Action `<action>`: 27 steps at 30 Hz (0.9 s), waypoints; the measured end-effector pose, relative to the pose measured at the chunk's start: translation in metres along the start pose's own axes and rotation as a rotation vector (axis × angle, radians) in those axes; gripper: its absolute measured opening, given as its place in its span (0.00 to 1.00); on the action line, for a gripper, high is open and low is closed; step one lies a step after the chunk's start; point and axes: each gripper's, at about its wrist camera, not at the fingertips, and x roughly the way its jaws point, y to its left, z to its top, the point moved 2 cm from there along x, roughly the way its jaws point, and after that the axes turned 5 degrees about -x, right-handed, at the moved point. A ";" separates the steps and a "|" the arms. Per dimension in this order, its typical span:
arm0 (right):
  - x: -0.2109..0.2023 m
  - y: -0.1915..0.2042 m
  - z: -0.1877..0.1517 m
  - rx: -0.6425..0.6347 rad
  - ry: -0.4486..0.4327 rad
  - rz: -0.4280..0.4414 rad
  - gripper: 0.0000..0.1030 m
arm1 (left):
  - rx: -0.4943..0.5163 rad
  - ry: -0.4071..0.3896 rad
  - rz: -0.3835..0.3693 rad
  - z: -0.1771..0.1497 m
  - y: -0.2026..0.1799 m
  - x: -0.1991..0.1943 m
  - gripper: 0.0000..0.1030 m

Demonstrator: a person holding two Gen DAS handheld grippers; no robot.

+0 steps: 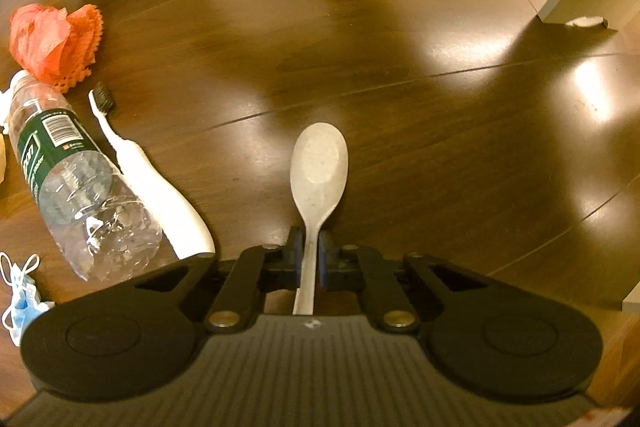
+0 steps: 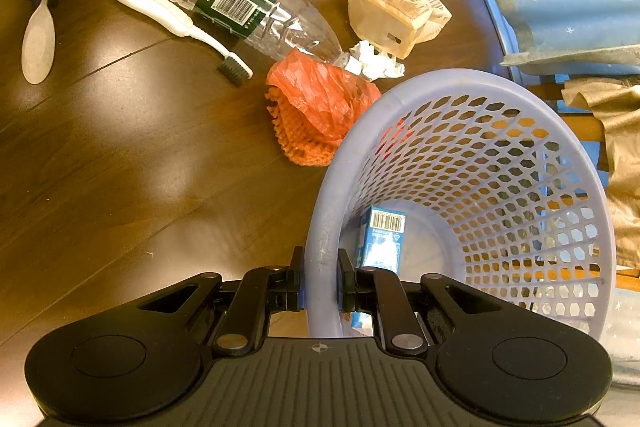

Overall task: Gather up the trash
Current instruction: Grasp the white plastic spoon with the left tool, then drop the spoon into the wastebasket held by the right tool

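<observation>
My left tongs (image 1: 313, 247) are pinching the handle of the pale plastic spoon (image 1: 320, 167), pads pressed on either side of the thin neck just behind the bowl, which lies flat on the dark wooden table (image 1: 400, 107) ahead of the tips. My right tongs (image 2: 320, 267) are clamped on the near rim of the lavender perforated basket (image 2: 460, 163), one pad outside the wall and one inside, holding it tipped with its mouth toward the litter. A blue carton (image 2: 382, 239) already lies in its bottom.

The grip sits low on a narrow, slick handle, so I judge the spoon could swivel between the pads once its bowl leaves the table. I would lift straight up first and check that it hangs steady before swinging across. The way to the basket passes over the toothbrush (image 1: 148, 171), the clear water bottle (image 1: 76, 187) beside it and the orange bag and netting (image 1: 56, 39), so I want enough height not to clip them. I should let go only when the spoon's bowl is well inside the rim, and keep the right tongs firm so the basket does not rock when it drops in.
</observation>
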 end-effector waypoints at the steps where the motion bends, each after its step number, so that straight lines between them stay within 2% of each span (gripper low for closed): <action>1: 0.000 0.000 0.000 0.001 0.000 0.000 0.10 | 0.000 0.001 -0.004 0.001 0.001 0.001 0.04; 7: 0.000 0.000 0.000 0.001 -0.001 0.000 0.10 | -0.045 0.003 -0.020 0.008 0.009 -0.004 0.03; 11: 0.000 -0.002 0.000 0.008 -0.003 0.003 0.10 | -0.097 -0.012 0.002 0.017 0.021 -0.020 0.03; 20: 0.001 0.003 -0.002 -0.006 -0.014 -0.005 0.10 | -0.171 -0.096 0.119 0.044 0.058 -0.088 0.03; 27: 0.000 0.000 -0.003 0.008 -0.012 -0.006 0.10 | -0.270 -0.173 0.225 0.068 0.097 -0.144 0.03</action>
